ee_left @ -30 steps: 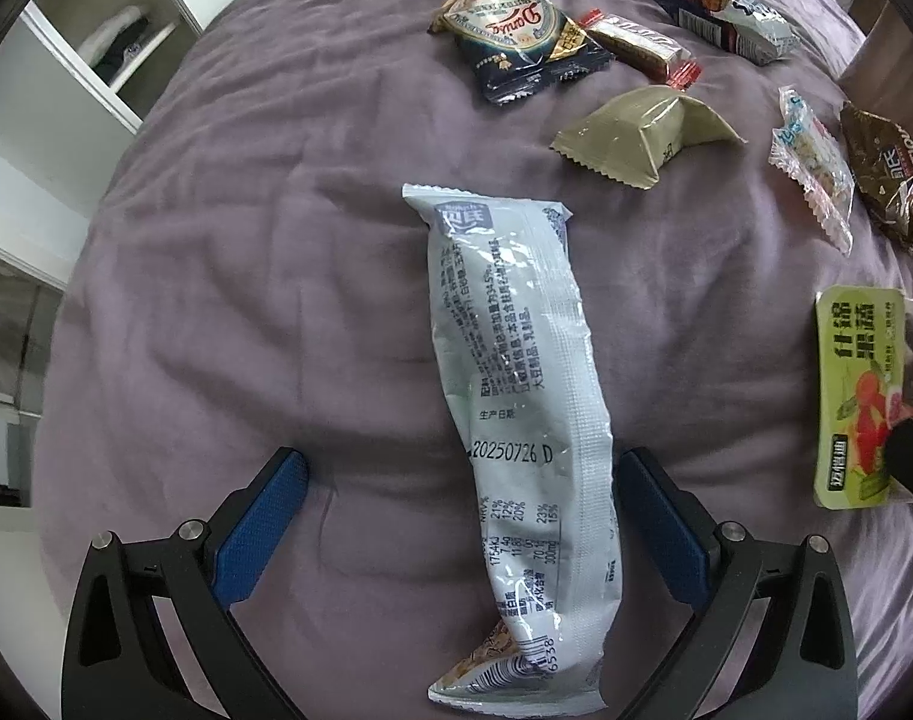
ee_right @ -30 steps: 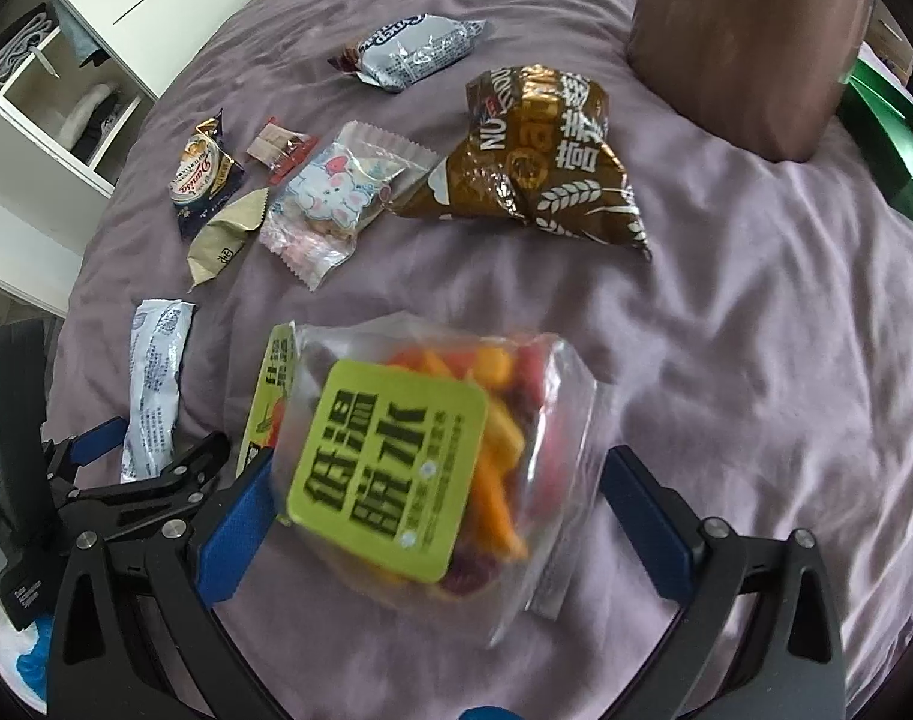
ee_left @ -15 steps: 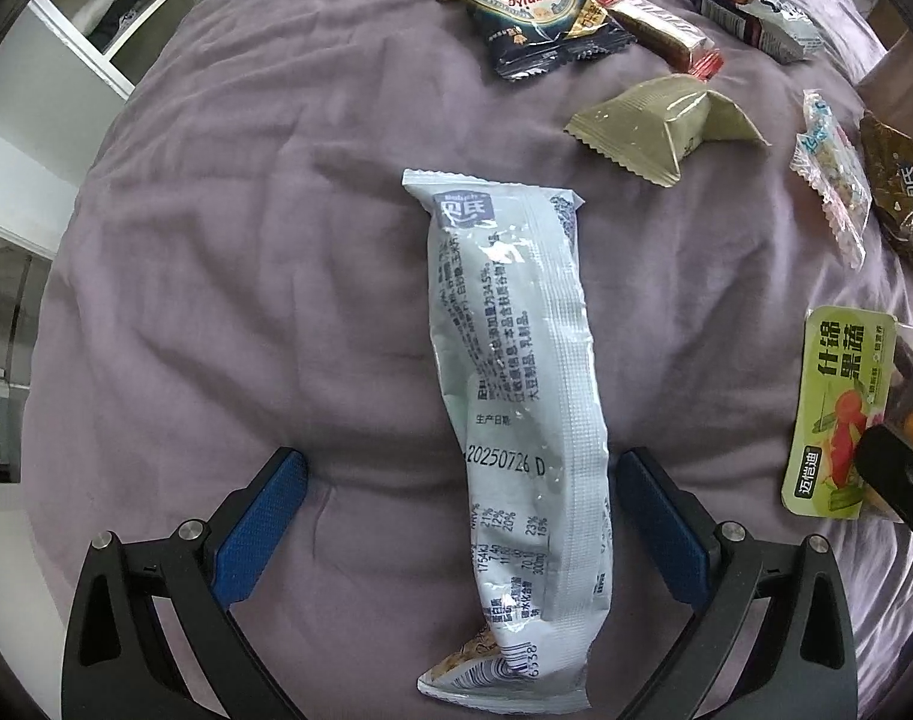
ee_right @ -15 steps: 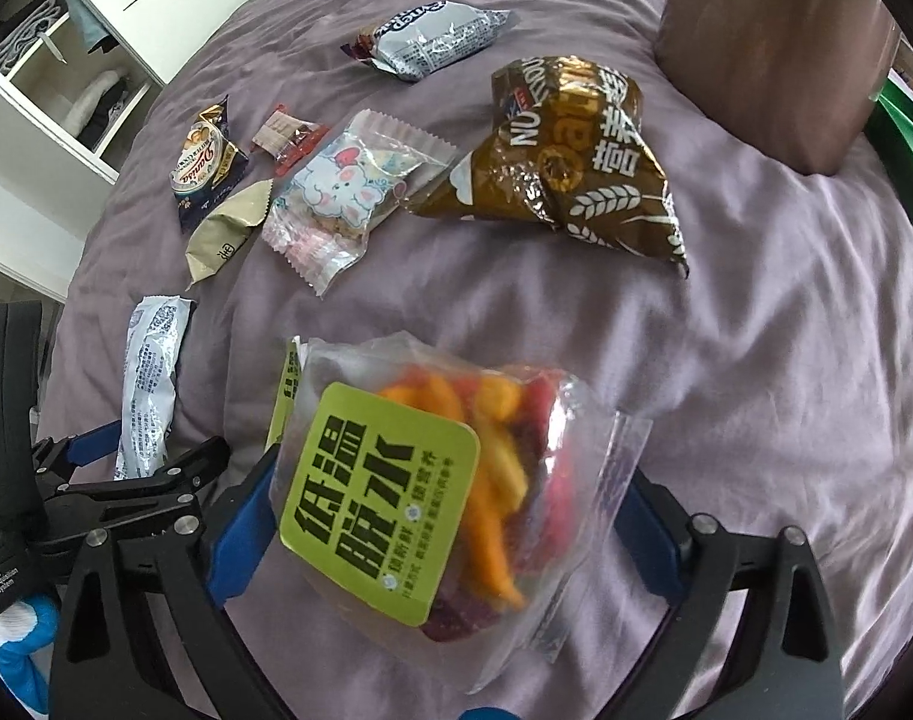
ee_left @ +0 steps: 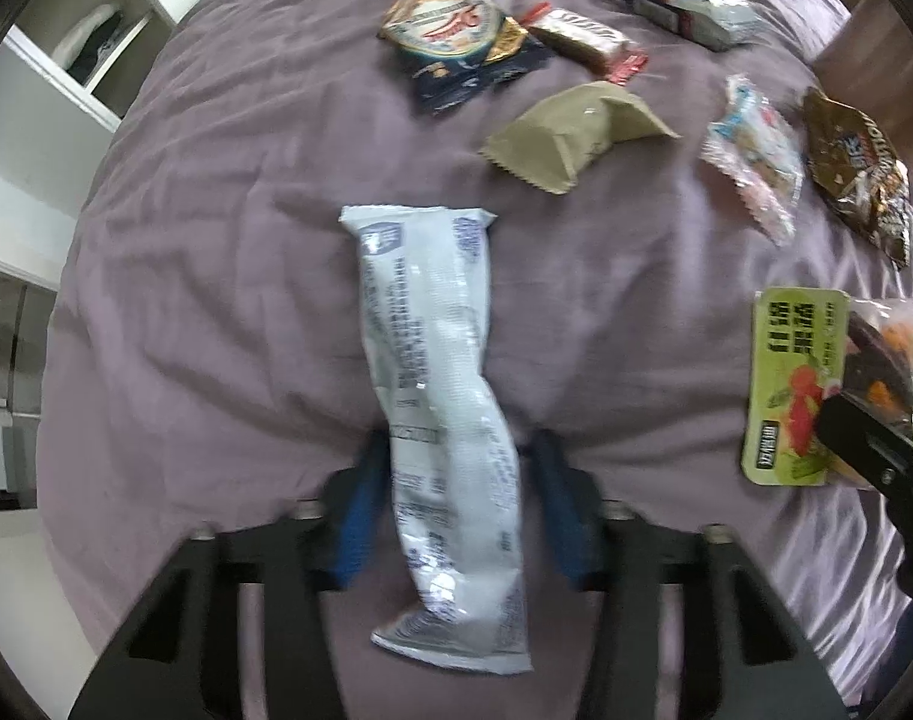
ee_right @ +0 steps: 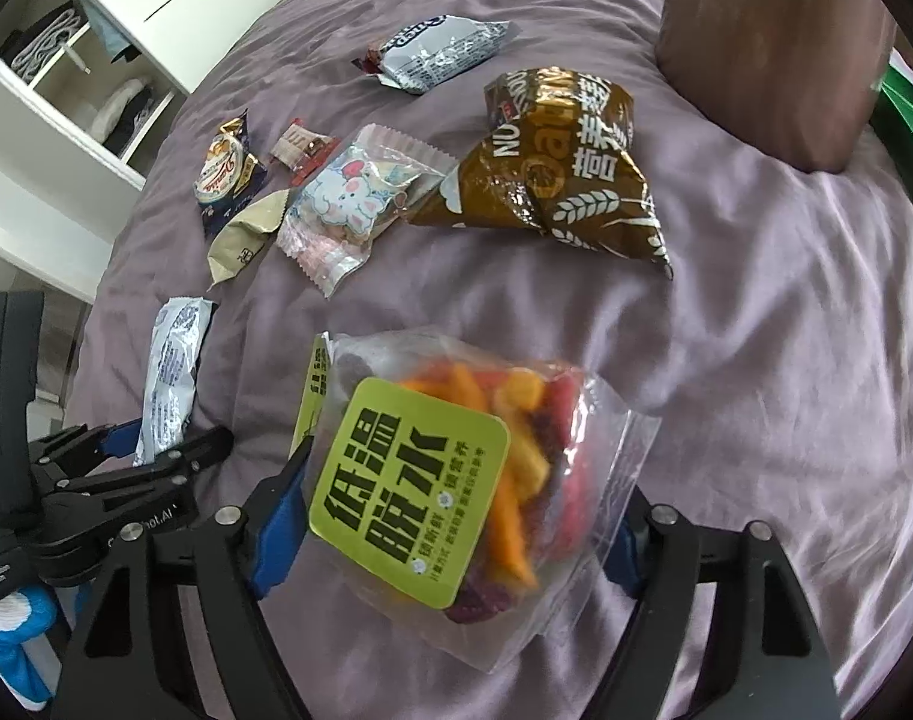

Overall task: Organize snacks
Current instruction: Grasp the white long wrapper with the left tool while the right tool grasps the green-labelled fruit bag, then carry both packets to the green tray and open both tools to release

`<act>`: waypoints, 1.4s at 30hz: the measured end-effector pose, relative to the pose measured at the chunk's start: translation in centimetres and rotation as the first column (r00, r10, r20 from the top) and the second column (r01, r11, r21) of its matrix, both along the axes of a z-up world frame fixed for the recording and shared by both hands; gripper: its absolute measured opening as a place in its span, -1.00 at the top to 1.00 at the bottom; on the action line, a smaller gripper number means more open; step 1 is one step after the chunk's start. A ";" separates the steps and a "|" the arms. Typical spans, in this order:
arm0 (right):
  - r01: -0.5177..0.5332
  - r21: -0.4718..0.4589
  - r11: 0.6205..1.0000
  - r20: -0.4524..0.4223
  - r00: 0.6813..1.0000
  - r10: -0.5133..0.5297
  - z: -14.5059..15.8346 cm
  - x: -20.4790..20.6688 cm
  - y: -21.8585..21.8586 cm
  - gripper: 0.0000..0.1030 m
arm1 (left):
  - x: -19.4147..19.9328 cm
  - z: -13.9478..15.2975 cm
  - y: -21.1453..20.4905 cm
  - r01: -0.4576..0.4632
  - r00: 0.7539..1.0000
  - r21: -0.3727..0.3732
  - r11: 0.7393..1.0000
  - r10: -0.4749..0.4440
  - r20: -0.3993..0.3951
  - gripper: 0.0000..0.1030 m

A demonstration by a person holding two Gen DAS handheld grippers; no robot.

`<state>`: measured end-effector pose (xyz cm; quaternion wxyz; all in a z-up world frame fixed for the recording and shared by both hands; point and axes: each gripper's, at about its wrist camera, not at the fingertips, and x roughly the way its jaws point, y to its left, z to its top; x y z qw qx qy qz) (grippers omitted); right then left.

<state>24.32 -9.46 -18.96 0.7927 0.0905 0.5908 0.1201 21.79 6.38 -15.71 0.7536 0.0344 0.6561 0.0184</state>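
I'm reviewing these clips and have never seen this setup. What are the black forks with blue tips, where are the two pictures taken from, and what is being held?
There is no robot: a person holds a two-finger gripper in each hand, each carrying a fisheye camera that looks along its jaws. One picture comes from the left gripper, the other from the right gripper.

Snack packets lie scattered on a purple bedspread, among them a brown oat bag and a pink-edged candy packet.

The left jaws are closing, blue pads at either side of the long white packet. The right jaws sit against a clear bag of dried fruit with a green label, seemingly gripping it.
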 end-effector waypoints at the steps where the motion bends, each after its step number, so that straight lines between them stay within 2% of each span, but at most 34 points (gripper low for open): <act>1: -0.003 0.002 1.000 0.001 1.000 0.003 0.0 -0.1 -0.1 -1.00 | 0.1 0.3 -0.2 0.004 1.000 0.009 1.000 -0.004 0.003 0.49; 6: -0.063 0.008 0.998 0.033 0.997 0.063 0.6 -0.8 -0.5 -0.99 | -0.1 1.9 -0.4 0.007 0.999 0.009 1.000 -0.007 0.031 0.64; 11: -0.113 0.009 0.994 0.067 0.991 0.112 1.7 -1.6 -0.8 -0.95 | -2.2 3.4 0.7 -0.025 0.997 -0.022 0.999 0.027 0.079 0.65; 13: -0.127 0.004 0.992 0.084 0.988 0.126 2.4 -2.1 -0.9 -0.95 | -4.5 4.5 0.8 -0.033 0.994 -0.028 0.999 0.036 0.101 0.65; 20: -0.132 0.034 0.991 0.138 0.982 0.126 5.3 -4.0 -2.2 -0.90 | -6.9 8.4 1.3 -0.056 0.985 -0.059 0.997 0.065 0.161 0.65; 27: -0.134 0.065 0.989 0.191 0.974 0.120 8.2 -6.3 -4.3 -0.88 | -9.5 8.8 0.3 -0.053 0.974 -0.092 0.994 0.072 0.216 0.65; 31: -0.096 0.072 0.993 0.219 0.973 0.079 9.7 -7.5 -7.7 -0.88 | -9.4 9.2 -3.3 0.017 0.971 -0.112 0.994 0.011 0.238 0.65; 35: -0.005 0.075 0.997 0.252 0.968 -0.014 11.3 -8.3 -13.6 -0.88 | -9.1 10.5 -8.5 0.124 0.964 -0.134 0.983 -0.087 0.253 0.65; 39: 0.109 0.042 0.993 0.296 0.948 -0.117 13.1 -8.4 -20.6 -0.88 | -8.5 11.7 -15.7 0.265 0.940 -0.161 0.951 -0.217 0.264 0.65; 42: 0.197 0.025 0.980 0.320 0.927 -0.195 14.1 -7.8 -25.9 -0.88 | -7.3 12.5 -21.7 0.365 0.909 -0.167 0.916 -0.312 0.275 0.65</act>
